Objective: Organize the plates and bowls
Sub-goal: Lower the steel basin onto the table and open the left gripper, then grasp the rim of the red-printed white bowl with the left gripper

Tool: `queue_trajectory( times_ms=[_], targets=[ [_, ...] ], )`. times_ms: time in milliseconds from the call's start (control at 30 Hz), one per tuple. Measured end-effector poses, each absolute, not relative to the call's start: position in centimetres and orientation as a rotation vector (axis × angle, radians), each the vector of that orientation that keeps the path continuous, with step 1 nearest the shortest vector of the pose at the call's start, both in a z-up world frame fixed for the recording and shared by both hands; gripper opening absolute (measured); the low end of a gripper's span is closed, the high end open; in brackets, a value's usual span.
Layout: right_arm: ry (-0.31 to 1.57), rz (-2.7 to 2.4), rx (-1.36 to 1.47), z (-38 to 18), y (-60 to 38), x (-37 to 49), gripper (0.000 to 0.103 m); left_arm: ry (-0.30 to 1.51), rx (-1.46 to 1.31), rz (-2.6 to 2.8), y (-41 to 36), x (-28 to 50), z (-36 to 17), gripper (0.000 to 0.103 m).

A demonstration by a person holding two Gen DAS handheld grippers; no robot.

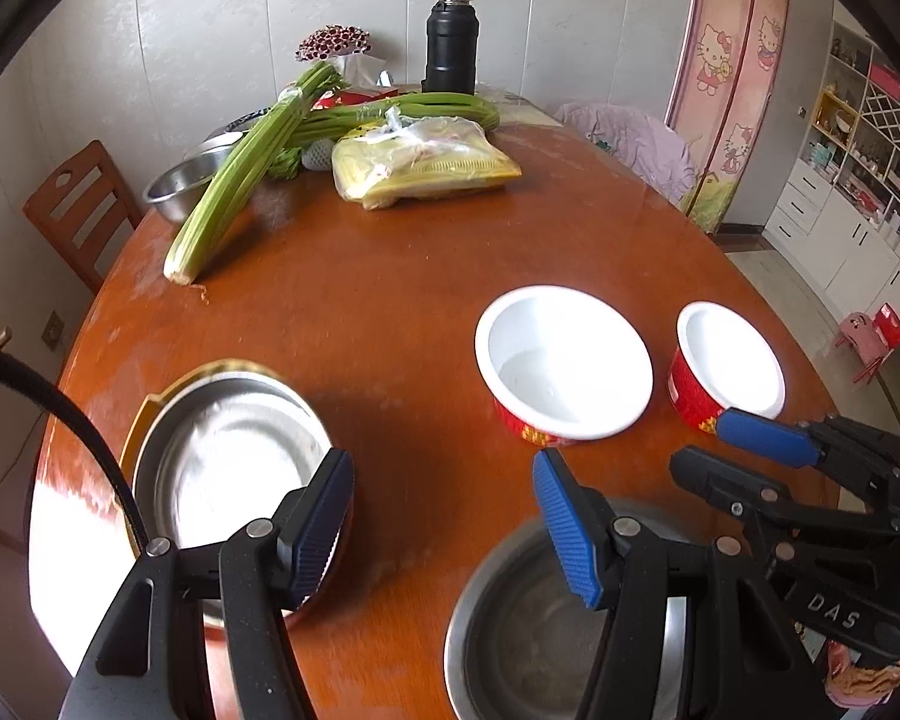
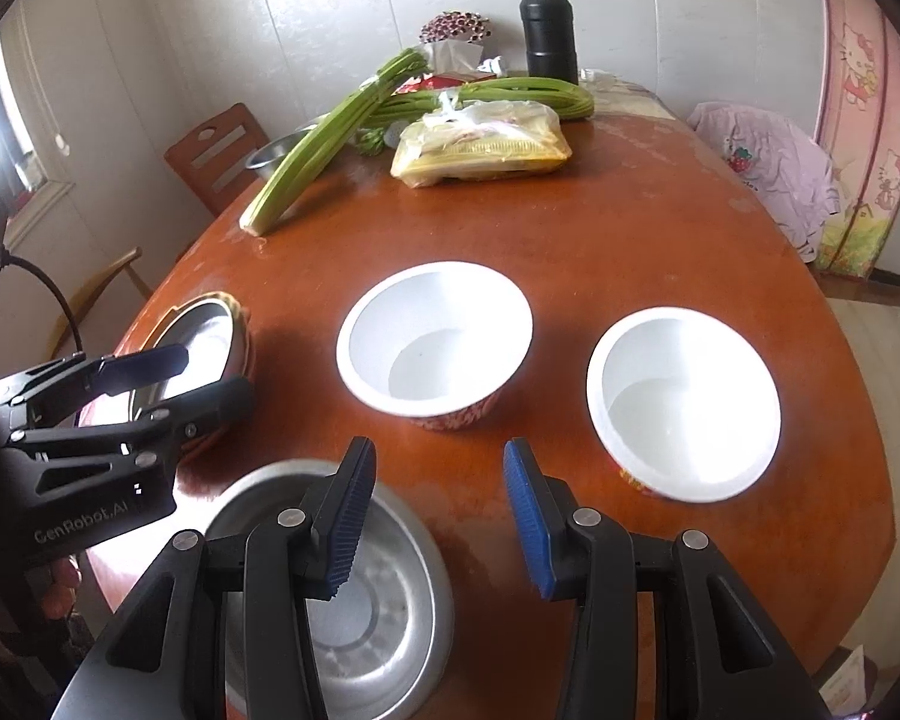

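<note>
On the near half of the round wooden tabletop (image 2: 630, 228) stand four bowls, all upright with mouths facing up — being round, none has a long axis to speak of. Two red bowls with white insides sit side by side: the left red bowl (image 2: 435, 339) and, apart from it, the right red bowl (image 2: 684, 402). Nearest the edge is a plain steel bowl (image 2: 384, 594), and off to the left a gold-rimmed steel bowl (image 1: 228, 450). The left hand-held gripper (image 1: 444, 528) hovers above the tabletop between the two steel bowls, its jaws parted with nothing between them. The right hand-held gripper (image 2: 438, 519) hangs over the gap between the plain steel bowl and the right red bowl, jaws also apart and holding nothing. At the far side lie long celery stalks (image 2: 312, 150) pointing from the near left toward the far right, a yellow bag (image 2: 480, 147) and a black flask (image 2: 549, 30). The left view alone shows white shelving (image 1: 858, 138) off to the right and the gold-rimmed bowl in full; the right view shows both red bowls whole and a bright window (image 2: 0, 114) at the left.
</note>
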State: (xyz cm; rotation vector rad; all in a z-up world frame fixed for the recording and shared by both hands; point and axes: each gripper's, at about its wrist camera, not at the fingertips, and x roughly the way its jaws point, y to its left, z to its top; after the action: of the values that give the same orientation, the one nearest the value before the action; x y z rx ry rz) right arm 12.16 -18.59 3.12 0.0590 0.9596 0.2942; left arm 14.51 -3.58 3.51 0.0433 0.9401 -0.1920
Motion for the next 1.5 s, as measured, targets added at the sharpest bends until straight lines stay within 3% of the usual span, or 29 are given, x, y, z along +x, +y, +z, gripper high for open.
queue_trajectory(
  times_ms=[1367,1500],
  targets=[
    [1.041,0.240,-0.143,-1.4,-17.3,21.1,0.046,1.090,-0.009,-0.262,-6.3,23.6,-0.9,0.062],
    [1.047,0.270,-0.153,-1.7,-16.8,21.1,0.046,1.099,-0.020,-0.273,-6.3,23.8,-1.2,0.055]
  ],
)
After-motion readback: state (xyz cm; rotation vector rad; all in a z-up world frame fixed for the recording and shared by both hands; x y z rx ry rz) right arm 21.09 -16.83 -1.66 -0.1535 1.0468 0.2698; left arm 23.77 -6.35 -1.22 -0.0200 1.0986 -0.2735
